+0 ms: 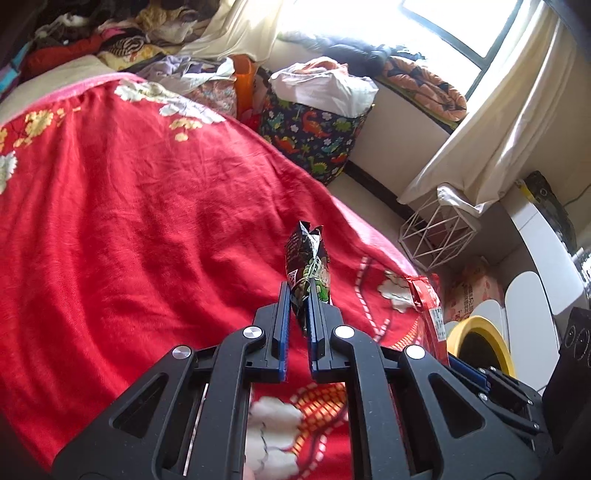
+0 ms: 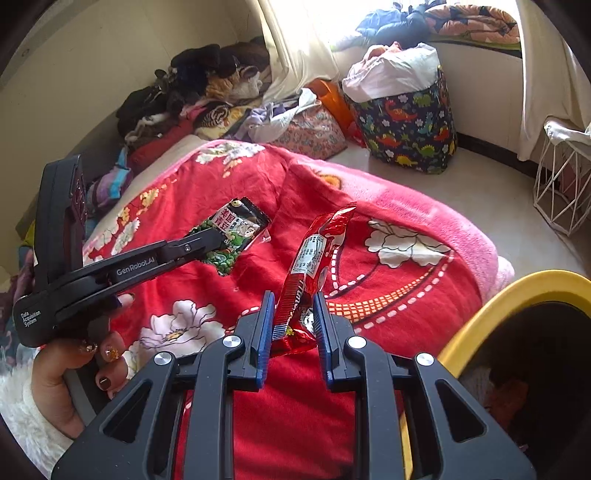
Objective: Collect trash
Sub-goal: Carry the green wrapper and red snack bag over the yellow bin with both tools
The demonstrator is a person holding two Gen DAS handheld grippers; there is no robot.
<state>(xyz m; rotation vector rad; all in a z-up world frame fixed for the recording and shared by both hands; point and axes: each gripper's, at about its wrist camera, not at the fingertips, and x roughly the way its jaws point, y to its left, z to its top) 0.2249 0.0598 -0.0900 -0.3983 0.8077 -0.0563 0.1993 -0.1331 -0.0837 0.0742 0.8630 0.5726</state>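
The left gripper (image 1: 299,295) is closed on a dark snack wrapper (image 1: 308,264), the right gripper (image 2: 293,314) on a red wrapper (image 2: 314,254) — both lifted above the red blanket (image 1: 129,206). These look light, crinkly, slippery; pinch the flat middle, near the yellow bin (image 2: 509,302)

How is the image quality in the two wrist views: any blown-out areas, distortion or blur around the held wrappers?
Left wrist view: the window is blown out white, the edges bow with fisheye, and the dark wrapper in the left gripper is sharp. Right wrist view: glare washes out the curtain, the corners go dark, and the red wrapper in the right gripper is crisp.
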